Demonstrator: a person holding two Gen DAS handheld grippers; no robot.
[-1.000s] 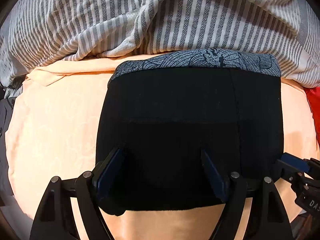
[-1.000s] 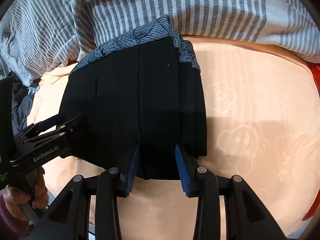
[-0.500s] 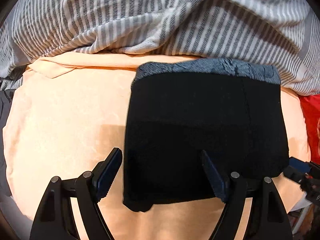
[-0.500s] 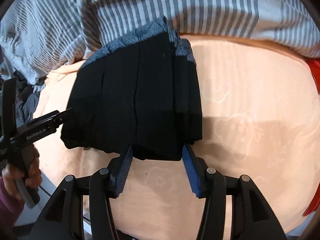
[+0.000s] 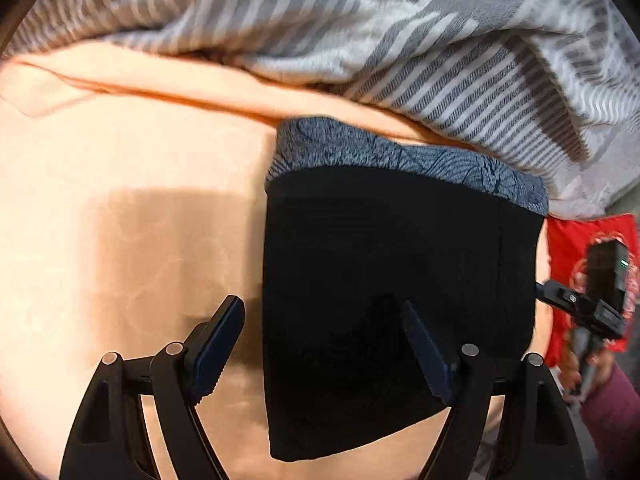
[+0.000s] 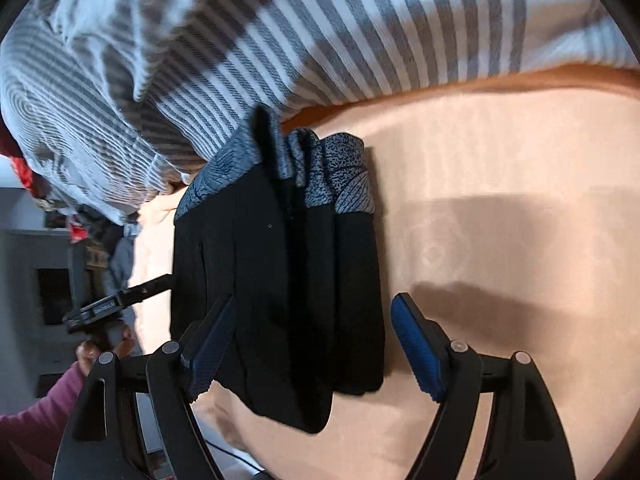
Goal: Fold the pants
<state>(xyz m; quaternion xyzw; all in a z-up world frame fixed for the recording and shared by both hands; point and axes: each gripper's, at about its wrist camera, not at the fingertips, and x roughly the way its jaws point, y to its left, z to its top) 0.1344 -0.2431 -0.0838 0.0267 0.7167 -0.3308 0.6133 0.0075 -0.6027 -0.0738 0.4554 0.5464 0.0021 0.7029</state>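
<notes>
Left wrist view: pants [image 5: 400, 280] folded into compact black stack on peach sheet [image 5: 120, 200], near striped blanket [image 5: 360, 40]. L gripper [image 5: 328, 344] wide open, empty; R gripper [image 6: 312, 344] jaws opening, stack between, no grip. Fold looks done, next: pull both away w/o snagging

Black pants [image 5: 392, 288] with blue-grey patterned waistband [image 5: 400, 160] on peach sheet [image 5: 120, 200]; grey-white striped blanket [image 5: 360, 20].
</notes>
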